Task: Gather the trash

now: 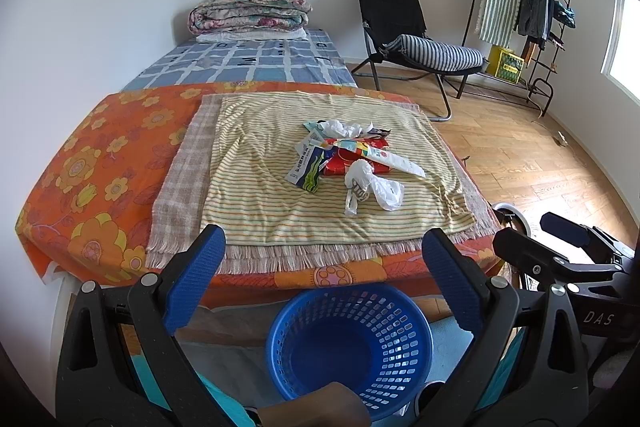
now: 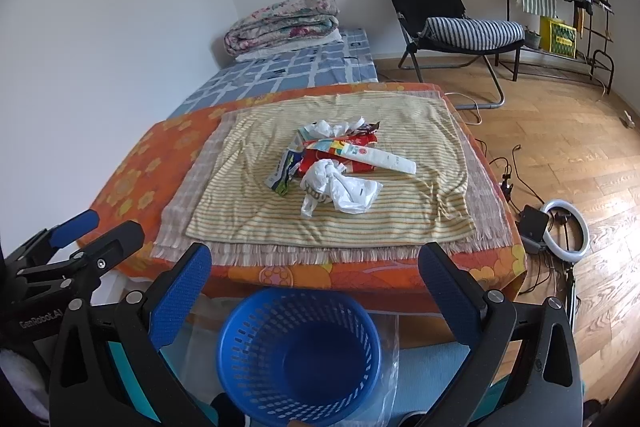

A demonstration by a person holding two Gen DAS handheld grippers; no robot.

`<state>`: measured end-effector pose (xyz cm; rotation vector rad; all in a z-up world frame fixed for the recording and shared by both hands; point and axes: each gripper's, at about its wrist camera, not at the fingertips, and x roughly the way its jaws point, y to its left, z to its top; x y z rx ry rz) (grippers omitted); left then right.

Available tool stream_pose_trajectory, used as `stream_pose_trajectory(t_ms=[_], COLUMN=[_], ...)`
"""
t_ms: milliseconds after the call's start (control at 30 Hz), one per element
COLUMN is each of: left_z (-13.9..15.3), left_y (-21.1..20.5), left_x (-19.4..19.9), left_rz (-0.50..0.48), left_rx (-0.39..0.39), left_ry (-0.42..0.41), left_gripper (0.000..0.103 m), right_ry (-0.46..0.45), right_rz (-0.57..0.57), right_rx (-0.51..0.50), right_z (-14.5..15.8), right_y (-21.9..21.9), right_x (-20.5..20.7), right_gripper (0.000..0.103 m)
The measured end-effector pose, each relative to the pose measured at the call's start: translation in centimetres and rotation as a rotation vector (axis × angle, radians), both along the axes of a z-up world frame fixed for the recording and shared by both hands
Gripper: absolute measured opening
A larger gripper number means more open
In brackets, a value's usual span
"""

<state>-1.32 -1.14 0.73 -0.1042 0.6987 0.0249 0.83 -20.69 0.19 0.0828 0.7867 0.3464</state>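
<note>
I see both grippers wide open and empty, held back from the bench: the left gripper (image 1: 324, 263) and the right gripper (image 2: 316, 275) each frame the scene between their blue fingers. The trash pile (image 1: 346, 157) lies in the middle of a striped yellow towel (image 1: 256, 187), which is on a fringed checked cloth (image 1: 180, 187) over the orange flowered cover (image 1: 100, 155) of the bench. I can tell crumpled white plastic bags (image 2: 340, 187), a red wrapper (image 2: 358, 165) and a long white package (image 2: 384, 157). A blue perforated basket (image 2: 298, 355) stands on the floor just in front of the bench, below the grippers, with nothing inside.
</note>
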Motion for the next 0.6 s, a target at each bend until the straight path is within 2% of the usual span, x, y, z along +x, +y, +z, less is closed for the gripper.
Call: stream_pose_trajectory(t_ms=[600], left_z=[0.0], left_y=[-0.05], left_x=[-0.07], left_rz=[0.001], left_rx=[-0.002], left_ry=[0.002], left_gripper=[0.101], right_ry=[0.007], right_rz=[0.005], right_rx=[-0.002], right_z=[-0.2], right_y=[0.16], right_x=[-0.13], right_gripper=[0.102])
